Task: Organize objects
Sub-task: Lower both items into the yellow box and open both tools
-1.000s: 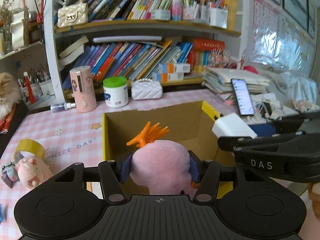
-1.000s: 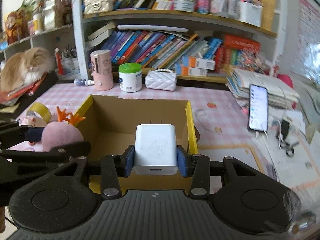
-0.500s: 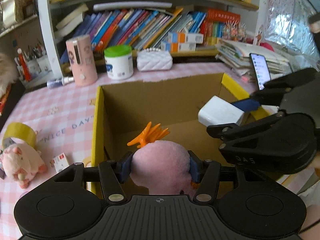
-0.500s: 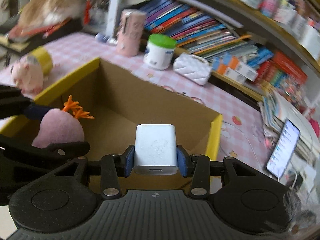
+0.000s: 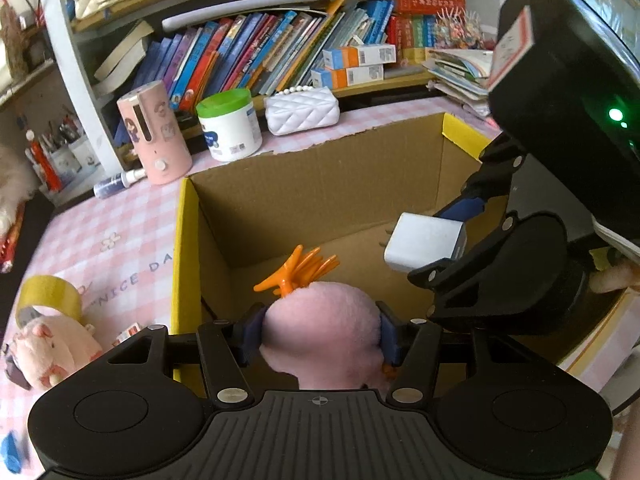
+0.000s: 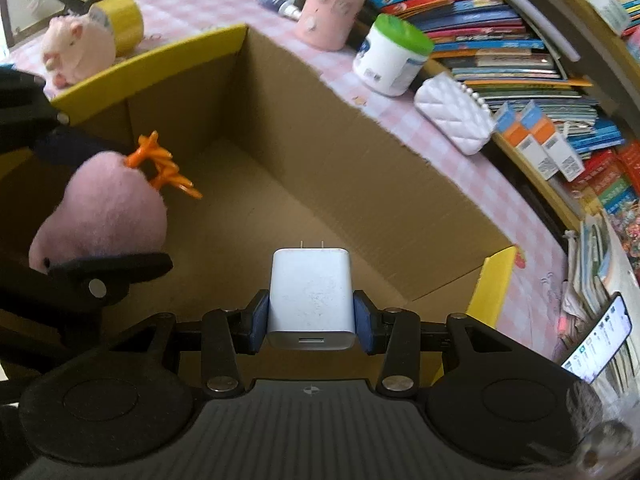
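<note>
My left gripper (image 5: 320,330) is shut on a pink plush toy (image 5: 320,320) with orange feet (image 5: 298,270), held over the near left part of an open cardboard box (image 5: 320,176) with yellow flaps. My right gripper (image 6: 311,320) is shut on a white charger plug (image 6: 311,300), prongs pointing forward, held above the box floor (image 6: 256,200). The plush also shows at the left in the right wrist view (image 6: 104,216). The charger also shows at the right in the left wrist view (image 5: 424,246). The box holds nothing else that I can see.
On the pink checked table left of the box lie a pink pig plush (image 5: 48,350) and a yellow tape roll (image 5: 48,296). Behind the box stand a pink dispenser (image 5: 154,132), a green-lidded jar (image 5: 230,124) and a white quilted purse (image 5: 302,110). A phone (image 6: 598,344) lies at the right.
Both grippers have moved forward and tilted down over the box. The plush and the charger now hang inside the box opening, closer to its floor.
</note>
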